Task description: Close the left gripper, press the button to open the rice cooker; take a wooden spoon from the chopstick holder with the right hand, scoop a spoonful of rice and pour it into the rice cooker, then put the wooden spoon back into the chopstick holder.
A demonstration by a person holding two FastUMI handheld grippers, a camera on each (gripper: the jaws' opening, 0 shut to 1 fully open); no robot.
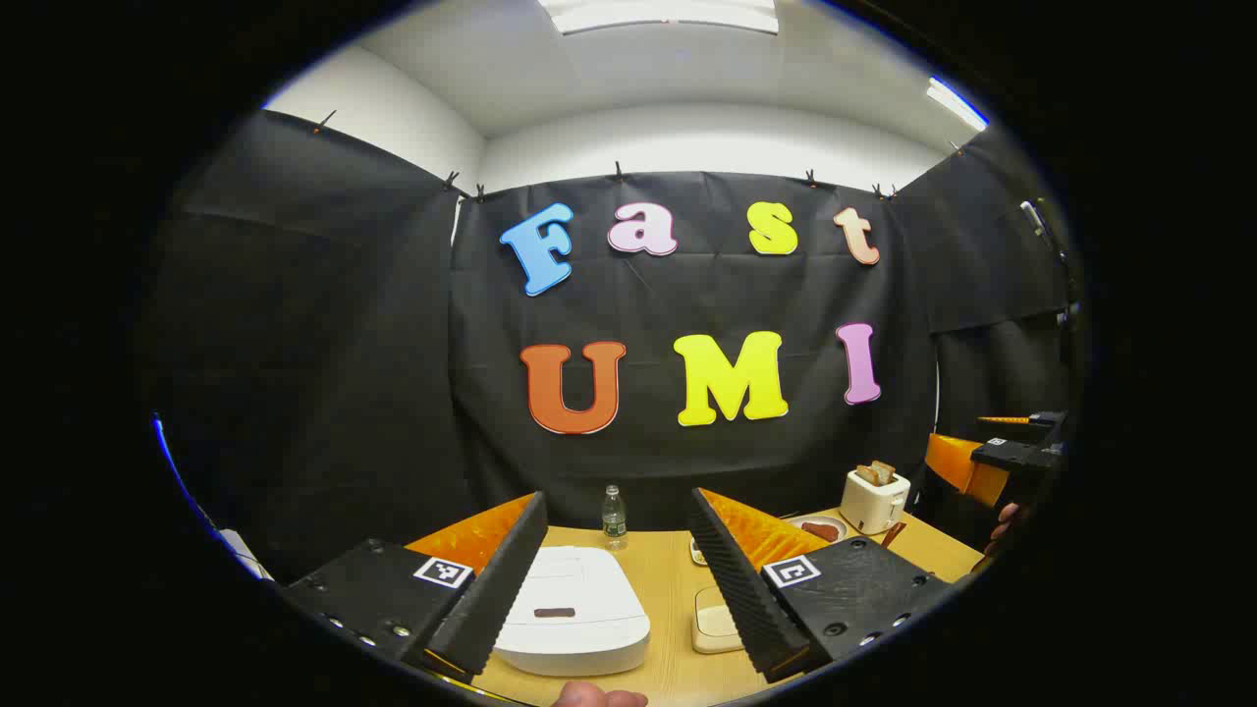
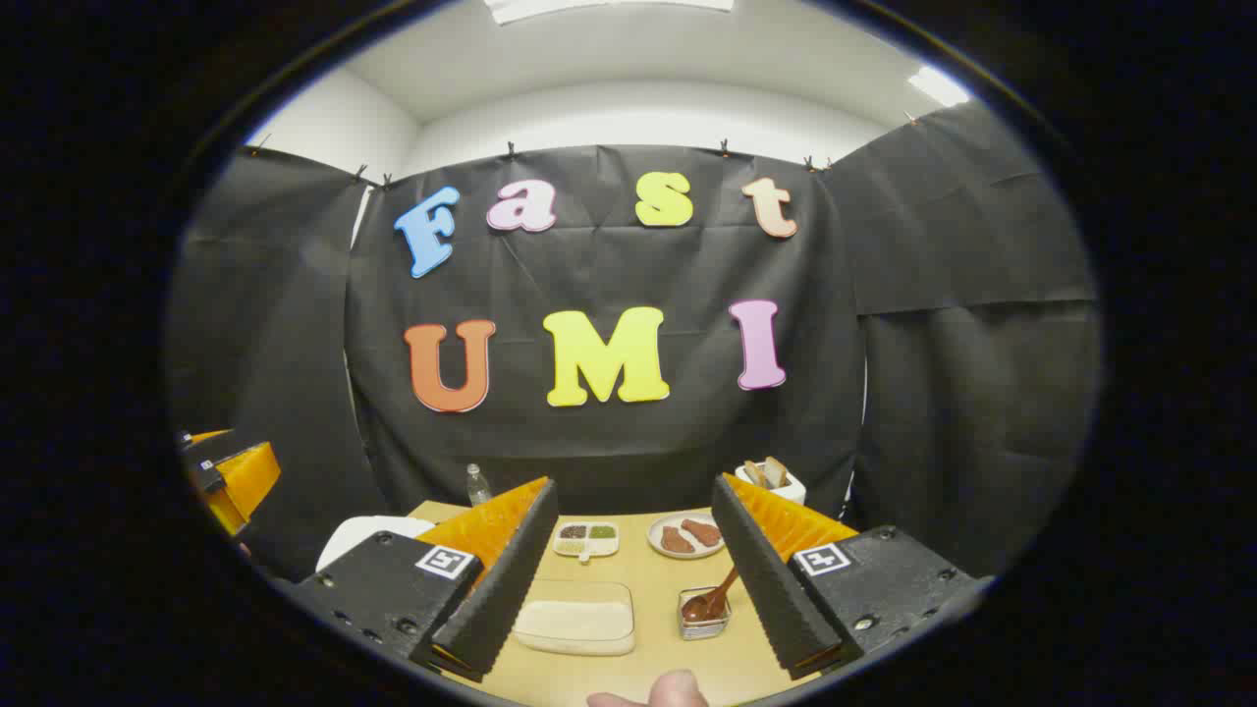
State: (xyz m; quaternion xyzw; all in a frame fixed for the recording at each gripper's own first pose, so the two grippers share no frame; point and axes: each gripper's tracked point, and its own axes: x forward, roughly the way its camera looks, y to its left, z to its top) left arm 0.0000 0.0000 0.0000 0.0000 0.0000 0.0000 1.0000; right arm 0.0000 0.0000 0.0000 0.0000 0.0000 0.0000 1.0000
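Note:
The white rice cooker [image 1: 574, 609] sits lid-down on the wooden table, its dark button [image 1: 554, 612] facing me. My left gripper [image 1: 618, 511] hovers above it, open, with nothing between its fingers. In the right gripper view, the cooker's edge [image 2: 365, 538] shows at left. A wooden spoon [image 2: 713, 597] leans in a small clear holder [image 2: 703, 617], just inside the right finger of my right gripper [image 2: 635, 491], which is open and empty. A shallow container of rice [image 2: 575, 625] lies between its fingers, and the container [image 1: 715, 621] sits right of the cooker.
At the table's back stand a water bottle [image 1: 614, 516], a toaster [image 2: 771, 479] with bread, a plate [image 2: 685, 535] of brown pieces and a small divided tray [image 2: 586, 536]. The other gripper [image 1: 1016, 457] hangs at far right; the left one [image 2: 231, 476] at far left.

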